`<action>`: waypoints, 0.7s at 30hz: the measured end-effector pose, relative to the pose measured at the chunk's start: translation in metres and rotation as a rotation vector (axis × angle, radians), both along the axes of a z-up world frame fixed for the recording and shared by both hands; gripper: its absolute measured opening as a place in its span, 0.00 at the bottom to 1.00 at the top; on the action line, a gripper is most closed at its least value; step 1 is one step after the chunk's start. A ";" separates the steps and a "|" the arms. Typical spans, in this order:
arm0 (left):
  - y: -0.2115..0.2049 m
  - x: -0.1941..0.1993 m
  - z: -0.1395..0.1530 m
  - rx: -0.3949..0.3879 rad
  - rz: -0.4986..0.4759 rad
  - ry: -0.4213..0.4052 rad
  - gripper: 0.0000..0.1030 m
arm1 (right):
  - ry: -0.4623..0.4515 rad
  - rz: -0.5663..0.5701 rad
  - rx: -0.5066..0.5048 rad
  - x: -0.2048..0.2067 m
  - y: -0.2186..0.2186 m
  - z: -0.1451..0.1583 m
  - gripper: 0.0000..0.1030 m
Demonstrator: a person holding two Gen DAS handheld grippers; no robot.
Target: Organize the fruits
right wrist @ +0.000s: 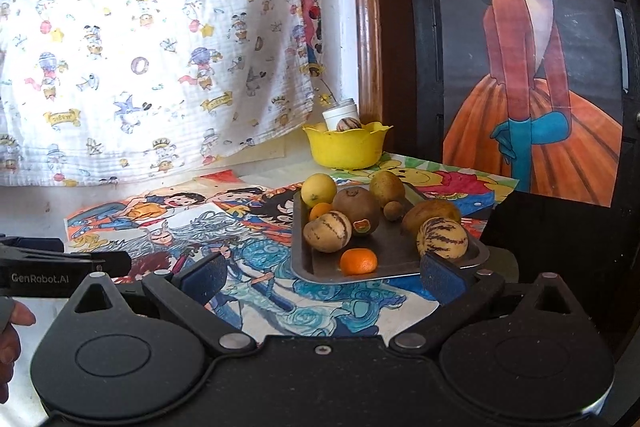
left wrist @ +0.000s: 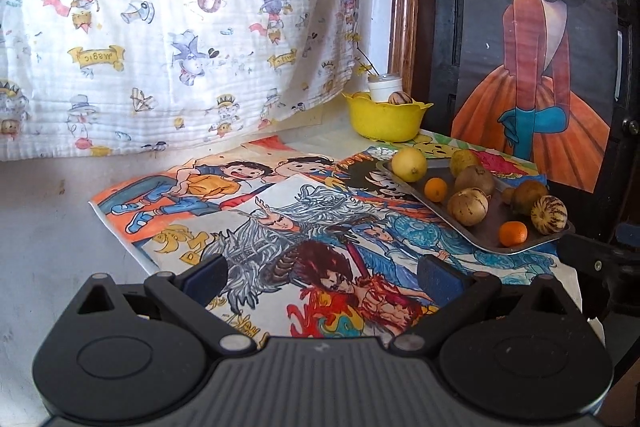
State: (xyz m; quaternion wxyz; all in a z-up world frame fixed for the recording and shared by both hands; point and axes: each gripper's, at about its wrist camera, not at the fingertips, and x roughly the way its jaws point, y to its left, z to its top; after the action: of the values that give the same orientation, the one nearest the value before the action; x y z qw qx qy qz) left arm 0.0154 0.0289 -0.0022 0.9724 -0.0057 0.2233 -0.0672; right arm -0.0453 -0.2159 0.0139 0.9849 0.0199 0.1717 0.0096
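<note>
A metal tray (right wrist: 392, 259) (left wrist: 404, 187) on the table holds several fruits: a lemon (right wrist: 318, 189) (left wrist: 409, 163), small oranges (right wrist: 359, 261) (left wrist: 513, 232), striped melons (right wrist: 442, 238) (left wrist: 549, 215) and brown fruits (right wrist: 357, 205). A yellow bowl (right wrist: 346, 145) (left wrist: 384, 121) behind the tray holds one striped fruit (right wrist: 349, 125) and a white jar (right wrist: 340, 113). My right gripper (right wrist: 322, 277) is open and empty, just in front of the tray. My left gripper (left wrist: 322, 275) is open and empty, left of the tray over the drawings.
Coloured cartoon drawings (left wrist: 248, 219) cover the table. A patterned white cloth (left wrist: 160, 27) hangs behind. A girl poster (right wrist: 532, 67) on a dark door stands at the right. The left gripper's body (right wrist: 60, 267) shows at the right view's left edge.
</note>
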 end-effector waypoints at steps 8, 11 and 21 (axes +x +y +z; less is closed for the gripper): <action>0.004 -0.007 -0.004 0.006 -0.002 0.000 1.00 | -0.017 0.021 -0.015 -0.006 0.007 -0.006 0.99; 0.006 -0.009 -0.005 0.008 0.001 0.003 1.00 | -0.016 0.023 -0.011 -0.005 0.008 -0.007 0.99; 0.010 -0.009 -0.008 0.005 0.010 0.011 1.00 | -0.011 0.030 -0.010 -0.005 0.010 -0.010 0.99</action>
State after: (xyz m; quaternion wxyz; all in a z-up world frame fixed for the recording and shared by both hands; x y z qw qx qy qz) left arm 0.0059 0.0388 -0.0107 0.9715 -0.0045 0.2289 -0.0619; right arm -0.0500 -0.2055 0.0039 0.9856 0.0125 0.1668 0.0235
